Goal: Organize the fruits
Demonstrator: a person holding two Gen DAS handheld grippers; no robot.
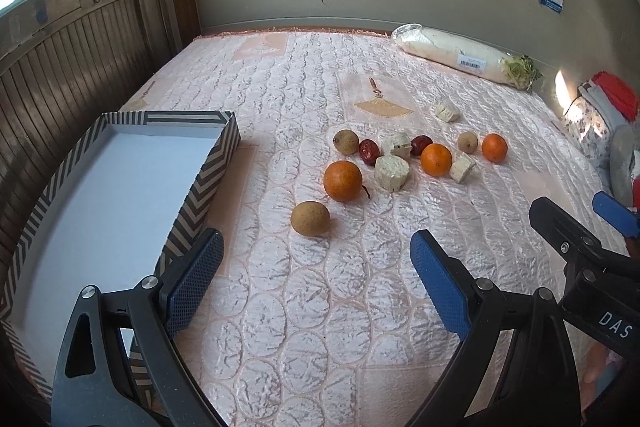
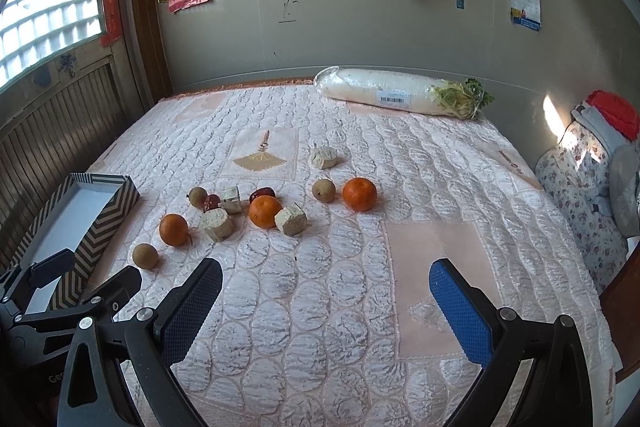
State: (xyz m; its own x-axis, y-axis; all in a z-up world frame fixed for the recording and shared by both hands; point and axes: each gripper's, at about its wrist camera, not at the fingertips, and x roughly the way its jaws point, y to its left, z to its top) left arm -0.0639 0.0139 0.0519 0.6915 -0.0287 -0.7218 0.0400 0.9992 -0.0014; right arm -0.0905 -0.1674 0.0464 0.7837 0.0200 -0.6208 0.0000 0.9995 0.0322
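Fruit lies loose on a pink quilted bed (image 1: 320, 307): three oranges, the nearest (image 1: 343, 181) (image 2: 173, 229), three tan round fruits, the closest (image 1: 310, 218) (image 2: 145, 255), and two red dates (image 1: 369, 151). Pale cut chunks (image 1: 392, 172) (image 2: 291, 219) sit among them. A striped box (image 1: 202, 171) (image 2: 100, 231) stands empty at the left. My left gripper (image 1: 316, 259) hovers open just short of the nearest tan fruit, its left finger by the box's corner. My right gripper (image 2: 326, 289) is open over bare quilt, with nothing between its fingers.
A wrapped white radish (image 1: 452, 53) (image 2: 384, 93) lies at the bed's far edge by the wall. Floral bedding (image 2: 576, 187) is piled at the right. A wooden panelled wall (image 1: 60, 67) runs along the left side behind the box.
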